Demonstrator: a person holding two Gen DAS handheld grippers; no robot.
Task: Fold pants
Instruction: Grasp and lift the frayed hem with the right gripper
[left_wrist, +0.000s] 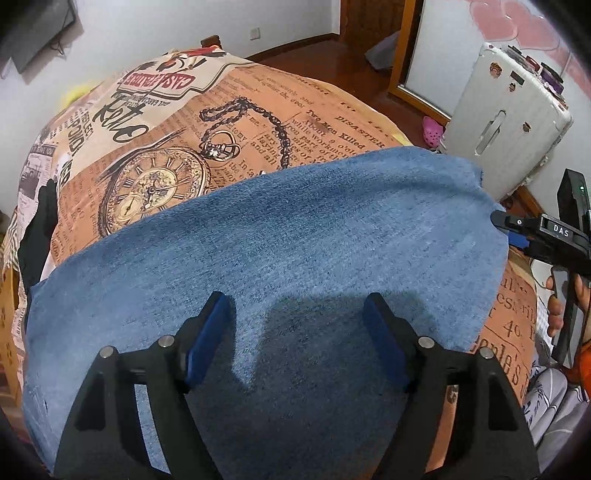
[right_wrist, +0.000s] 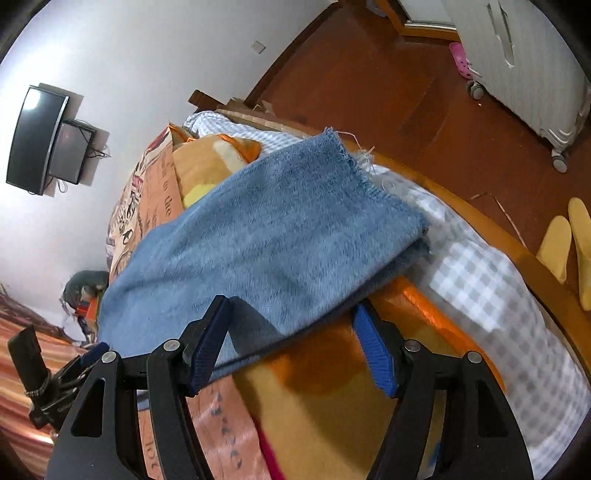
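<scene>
The blue denim pants (left_wrist: 280, 243) lie flat on a bed with a newspaper-print cover (left_wrist: 207, 110), folded into a wide band. My left gripper (left_wrist: 297, 314) is open, its blue pads spread just above the near part of the denim. My right gripper (right_wrist: 291, 321) is open too, its jaws either side of the pants' (right_wrist: 266, 236) near edge, with nothing held. In the left wrist view the right gripper (left_wrist: 511, 229) shows at the pants' right edge, and in the right wrist view the left gripper (right_wrist: 92, 350) shows at the lower left.
A white suitcase (left_wrist: 506, 114) stands on the wooden floor (right_wrist: 388, 92) right of the bed. A pink shoe (left_wrist: 432, 131) lies beside it. Yellow slippers (right_wrist: 569, 243) lie by the bed's wooden rim (right_wrist: 517, 251). A checked sheet (right_wrist: 480, 273) and an orange blanket (right_wrist: 332, 387) lie under the pants.
</scene>
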